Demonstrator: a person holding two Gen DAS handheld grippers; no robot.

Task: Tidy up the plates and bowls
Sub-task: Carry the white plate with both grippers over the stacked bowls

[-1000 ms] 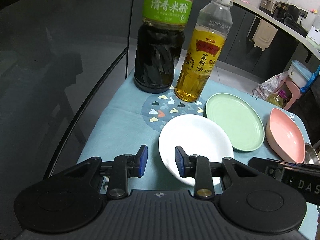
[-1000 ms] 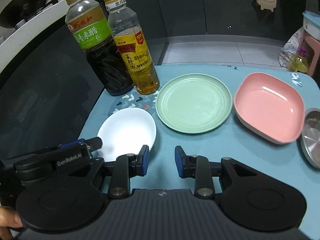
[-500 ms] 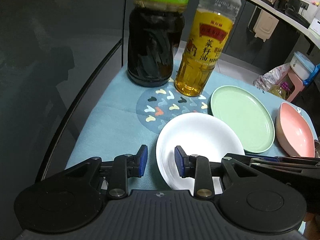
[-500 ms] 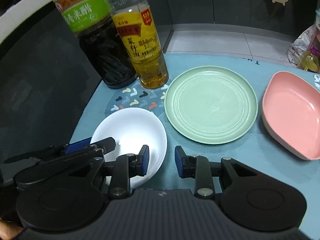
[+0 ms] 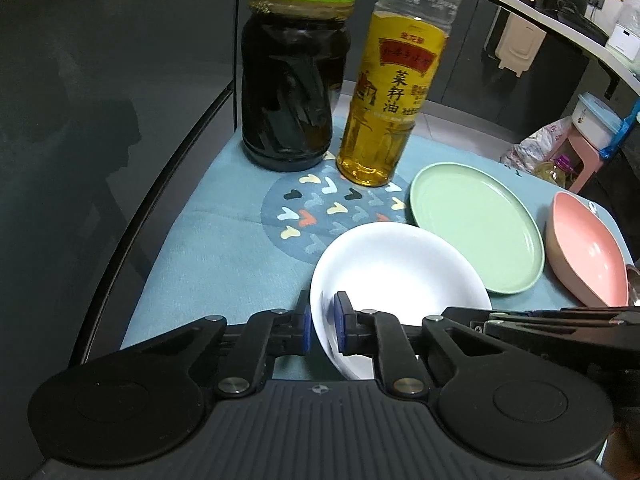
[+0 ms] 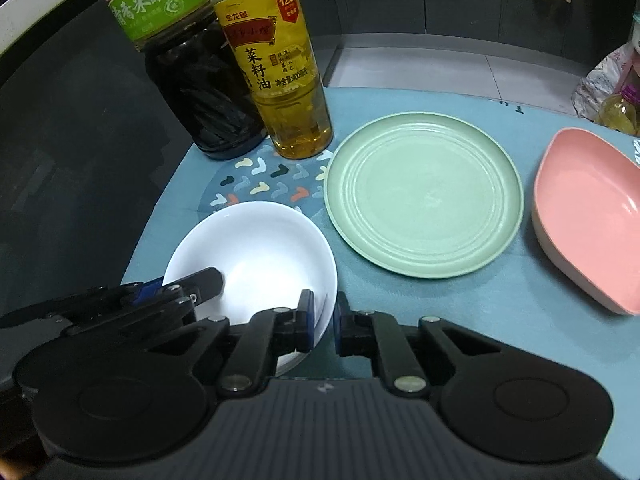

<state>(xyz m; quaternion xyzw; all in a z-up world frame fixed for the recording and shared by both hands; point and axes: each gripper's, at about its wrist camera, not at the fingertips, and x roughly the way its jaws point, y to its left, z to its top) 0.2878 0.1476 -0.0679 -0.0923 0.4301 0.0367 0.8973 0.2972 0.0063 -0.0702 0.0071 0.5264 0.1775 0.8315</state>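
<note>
Both the left tongs (image 5: 322, 322) and right tongs (image 6: 323, 322) had closed on the white bowl's (image 6: 256, 256) near rim; the bowl, green plate (image 6: 424, 200) and pink dish (image 6: 592, 216) sat unstacked on the desk (image 6: 460, 312).

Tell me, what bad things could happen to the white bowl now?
Both grippers pinch the white bowl only at its thin near rim, the left gripper on one side, the right gripper on the other. If they lift unevenly, it might tilt and slip out. The oil bottle and the dark vinegar bottle stand just behind it, so pushing forward could knock them. Swinging low might bump the green plate.
</note>
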